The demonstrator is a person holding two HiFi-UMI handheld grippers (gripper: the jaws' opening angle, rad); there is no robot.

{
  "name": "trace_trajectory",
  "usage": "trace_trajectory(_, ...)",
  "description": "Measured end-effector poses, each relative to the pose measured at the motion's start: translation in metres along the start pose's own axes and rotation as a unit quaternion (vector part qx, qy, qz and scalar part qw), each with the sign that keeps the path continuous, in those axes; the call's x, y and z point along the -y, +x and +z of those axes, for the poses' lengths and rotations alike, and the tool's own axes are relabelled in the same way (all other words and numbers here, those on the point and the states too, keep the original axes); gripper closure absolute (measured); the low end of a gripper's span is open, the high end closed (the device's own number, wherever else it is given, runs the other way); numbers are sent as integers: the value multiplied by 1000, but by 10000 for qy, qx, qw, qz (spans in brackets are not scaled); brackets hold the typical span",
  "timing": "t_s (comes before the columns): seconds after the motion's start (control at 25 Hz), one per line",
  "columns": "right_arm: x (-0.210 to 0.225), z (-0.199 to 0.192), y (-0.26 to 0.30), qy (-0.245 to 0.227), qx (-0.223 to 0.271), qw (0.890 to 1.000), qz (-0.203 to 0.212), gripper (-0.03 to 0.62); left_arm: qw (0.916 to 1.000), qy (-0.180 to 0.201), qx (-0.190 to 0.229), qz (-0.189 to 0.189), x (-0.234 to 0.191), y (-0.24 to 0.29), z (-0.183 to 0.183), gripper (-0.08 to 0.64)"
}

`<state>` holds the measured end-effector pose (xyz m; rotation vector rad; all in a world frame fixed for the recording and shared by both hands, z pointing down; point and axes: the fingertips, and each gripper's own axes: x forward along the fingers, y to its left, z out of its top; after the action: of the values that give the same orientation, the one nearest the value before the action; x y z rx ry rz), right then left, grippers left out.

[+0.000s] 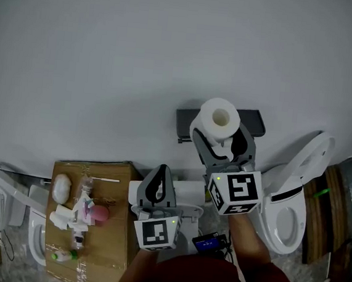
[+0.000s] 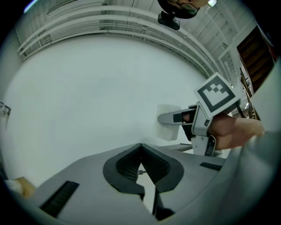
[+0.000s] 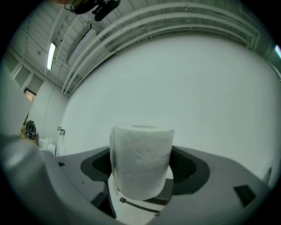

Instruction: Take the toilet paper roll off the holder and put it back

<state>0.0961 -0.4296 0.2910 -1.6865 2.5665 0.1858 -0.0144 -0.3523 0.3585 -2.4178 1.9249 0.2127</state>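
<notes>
My right gripper (image 1: 222,138) is shut on the white toilet paper roll (image 1: 217,120), held upright with its core hole facing up, in front of the dark wall holder (image 1: 252,122). In the right gripper view the toilet paper roll (image 3: 141,160) stands between the two jaws, above the holder's dark plate (image 3: 162,197). My left gripper (image 1: 159,182) hangs lower and to the left, shut with nothing in it; in the left gripper view its tips (image 2: 141,146) meet against the bare wall. There the right gripper (image 2: 193,117) and the roll (image 2: 169,123) show at the right.
A white toilet (image 1: 290,204) with raised lid stands at the right. A cardboard box (image 1: 110,249) at the left carries small bottles and a pink item (image 1: 99,212). Another white fixture (image 1: 9,205) sits far left. The white wall (image 1: 141,53) fills the background.
</notes>
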Motion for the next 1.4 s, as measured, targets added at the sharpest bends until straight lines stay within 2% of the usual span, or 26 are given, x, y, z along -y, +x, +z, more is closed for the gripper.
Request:
trace_trajectory(0.24,2,3,37,-88,43,9999,-97,199,9998,137,-151,67,-9,-3,-10,554)
trace_trajectory(0.4,6,-14,63,-183,-194,9995,-163,199,9999,-31,-109,120,-13,-2,-10,554)
trace_trajectory(0.6,4,-34,82,-193,-421,9986,-237,199,9999,-32,-49,155,-15,-2,-8,554)
trace_trajectory(0.88,-6,-51,86,-488,-646,9961,-340,199,9997,-25,-160,197,-17,-4,-14,554)
trace_trajectory(1.16,-2,-59,87,-244,-867,9951,-399,199,9996,-14,-211,199,-19,-5,-22,554)
trace_trajectory(1.4,-3,-57,86,-277,-840,9953,-392,199,9997,34,-199,143,-14,-5,-19,554)
